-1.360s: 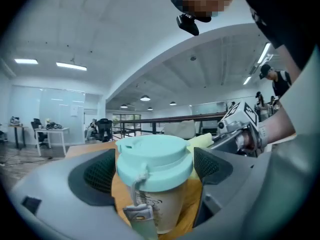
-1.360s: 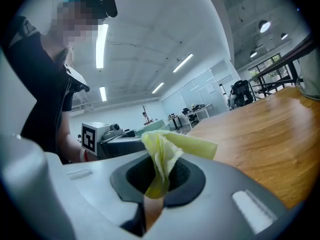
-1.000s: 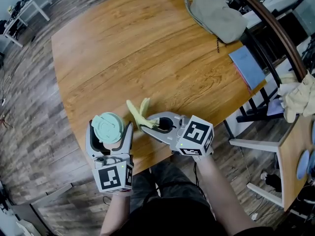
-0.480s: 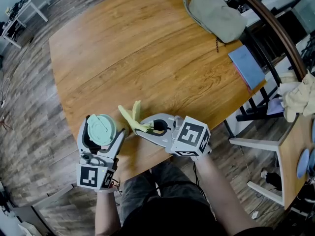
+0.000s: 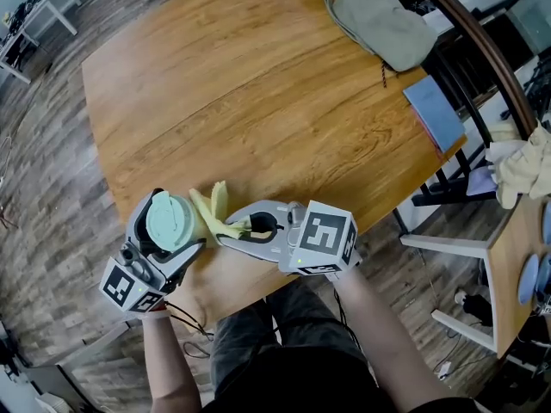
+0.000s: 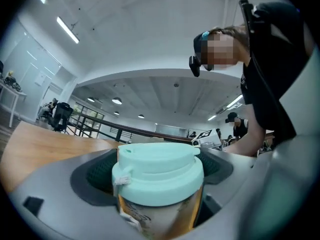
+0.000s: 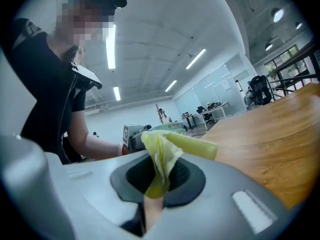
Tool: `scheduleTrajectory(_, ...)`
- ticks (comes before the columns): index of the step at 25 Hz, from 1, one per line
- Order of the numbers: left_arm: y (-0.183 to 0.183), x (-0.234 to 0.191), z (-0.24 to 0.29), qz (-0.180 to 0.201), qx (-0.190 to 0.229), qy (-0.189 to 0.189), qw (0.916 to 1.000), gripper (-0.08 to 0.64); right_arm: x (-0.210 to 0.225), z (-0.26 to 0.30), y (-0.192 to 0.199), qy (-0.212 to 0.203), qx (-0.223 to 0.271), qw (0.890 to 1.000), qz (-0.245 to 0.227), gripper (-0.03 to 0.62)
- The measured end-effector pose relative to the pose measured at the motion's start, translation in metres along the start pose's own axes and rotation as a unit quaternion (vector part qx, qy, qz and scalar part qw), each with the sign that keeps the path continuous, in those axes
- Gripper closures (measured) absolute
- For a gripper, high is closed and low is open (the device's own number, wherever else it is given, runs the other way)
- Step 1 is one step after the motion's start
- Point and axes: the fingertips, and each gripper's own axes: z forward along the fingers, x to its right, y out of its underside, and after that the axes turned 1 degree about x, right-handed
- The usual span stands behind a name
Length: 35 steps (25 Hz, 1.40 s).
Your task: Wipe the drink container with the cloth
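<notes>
Head view: the left gripper (image 5: 174, 232) holds the drink container (image 5: 168, 218) over the near left edge of the wooden surface (image 5: 258, 84), mint lid up and long axis near upright; the right gripper (image 5: 227, 233) presses a yellow cloth (image 5: 210, 212) against its right side. Left gripper view: fingers clamp the container's (image 6: 159, 184) body below the lid. Right gripper view: fingers pinch the cloth (image 7: 162, 159), its free end pointing far right.

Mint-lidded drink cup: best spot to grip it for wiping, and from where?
Mint-lidded drink cup: side wall below the lid, from the sides, as the left gripper does. The lid overhangs the narrower wall, so it likely resists slipping, and the top is free for the yellow cloth.
</notes>
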Motion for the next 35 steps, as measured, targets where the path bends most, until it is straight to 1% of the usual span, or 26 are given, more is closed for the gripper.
scheduleTrajectory(3,-0.001,-0.003,-0.001,-0.016,0.005,0.048,0.9987,0.086,-0.003,0.014,-0.011,-0.012,0.009,1.000,-0.001,0.568)
scheduleTrajectory(5,-0.002,-0.006,-0.003,-0.027,0.008,0.072,0.9970,0.086,0.000,0.022,-0.018,-0.010,0.017,1.000,0.002,0.568)
scheduleTrajectory(7,-0.002,-0.007,-0.005,-0.037,0.012,0.092,0.9950,0.086,0.004,0.028,-0.022,-0.007,0.029,0.999,0.016,0.568)
scheduleTrajectory(11,-0.004,-0.014,-0.010,-0.058,0.024,0.119,0.9909,0.086,0.011,0.040,-0.026,-0.011,0.050,0.997,0.053,0.568)
scheduleTrajectory(14,-0.005,-0.020,-0.016,-0.073,0.034,0.130,0.9883,0.086,0.016,0.046,-0.019,-0.006,0.051,0.996,0.079,0.568)
scheduleTrajectory(18,-0.004,-0.027,-0.023,-0.092,0.045,0.140,0.9848,0.086,0.019,0.051,0.006,0.006,0.032,0.994,0.108,0.568)
scheduleTrajectory(22,-0.005,-0.030,-0.027,-0.100,0.049,0.158,0.9812,0.086,0.023,0.048,0.034,0.022,0.019,0.990,0.141,0.568)
scheduleTrajectory(26,-0.005,-0.029,-0.029,-0.097,0.044,0.178,0.9782,0.086,0.025,0.042,0.062,0.040,-0.003,0.985,0.170,0.568)
scheduleTrajectory(30,-0.005,-0.026,-0.028,-0.093,0.042,0.203,0.9739,0.086,0.027,0.040,0.076,0.055,-0.010,0.978,0.199,0.568)
scheduleTrajectory(33,-0.006,-0.025,-0.028,-0.090,0.042,0.218,0.9709,0.086,0.029,0.039,0.092,0.078,-0.044,0.976,0.199,0.568)
scheduleTrajectory(35,-0.007,-0.020,-0.027,-0.081,0.037,0.227,0.9698,0.086,0.029,0.036,0.102,0.096,-0.078,0.975,0.183,0.569)
